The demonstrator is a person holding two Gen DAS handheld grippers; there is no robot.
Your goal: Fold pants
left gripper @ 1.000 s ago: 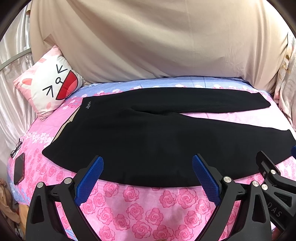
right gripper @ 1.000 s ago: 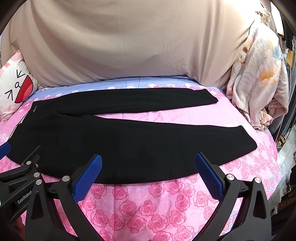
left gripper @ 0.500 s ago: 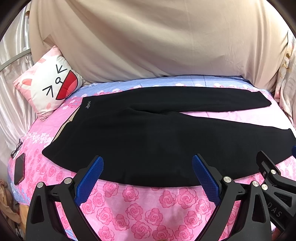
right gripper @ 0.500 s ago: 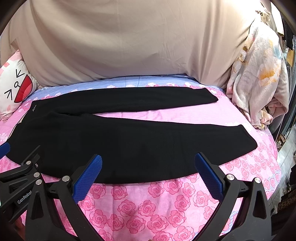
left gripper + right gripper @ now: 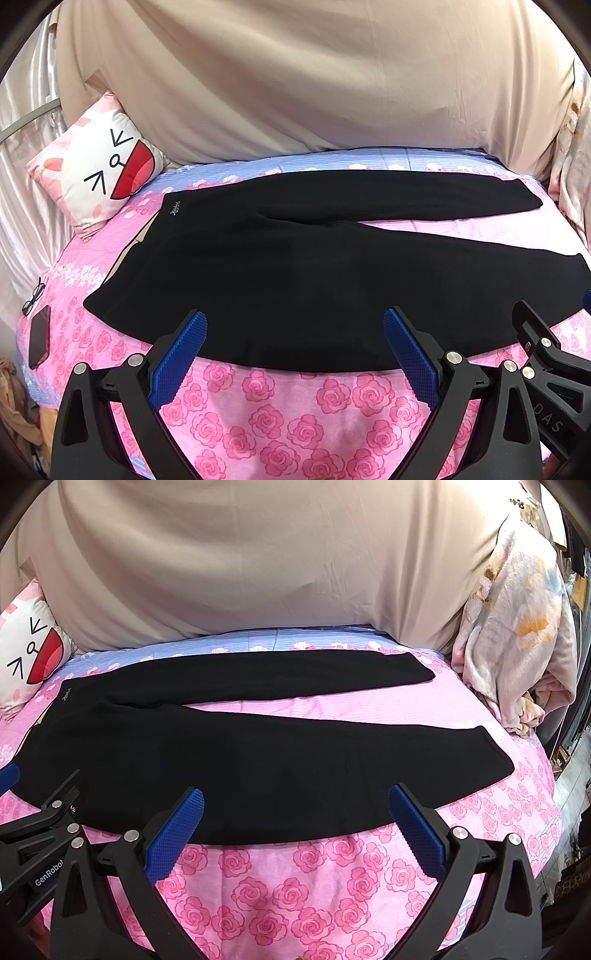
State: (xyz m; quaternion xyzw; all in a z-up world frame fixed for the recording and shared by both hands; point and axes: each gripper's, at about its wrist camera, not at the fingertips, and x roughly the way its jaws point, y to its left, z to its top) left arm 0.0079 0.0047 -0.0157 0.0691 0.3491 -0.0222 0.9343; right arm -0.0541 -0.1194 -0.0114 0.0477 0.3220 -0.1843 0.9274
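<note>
A cat-face pillow (image 5: 96, 173) sits at the far left of the bed (image 5: 295, 406). The black pants (image 5: 295, 266) lie flat across it, waistband left, legs spread rightward. The left gripper (image 5: 293, 332) and right gripper (image 5: 295, 810) hover at the near edge, jaws wide apart, holding nothing.

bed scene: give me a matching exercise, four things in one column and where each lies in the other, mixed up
Things:
1. black pants
2. cat-face pillow
3. phone
4. floral blanket

Places:
A. heaped at the bed's right end
B. left edge of the bed, beside the glasses
C. spread flat across the middle
D. far-left corner, against the beige sheet

Pairs: 1-C, 2-D, 3-B, 4-A
</note>
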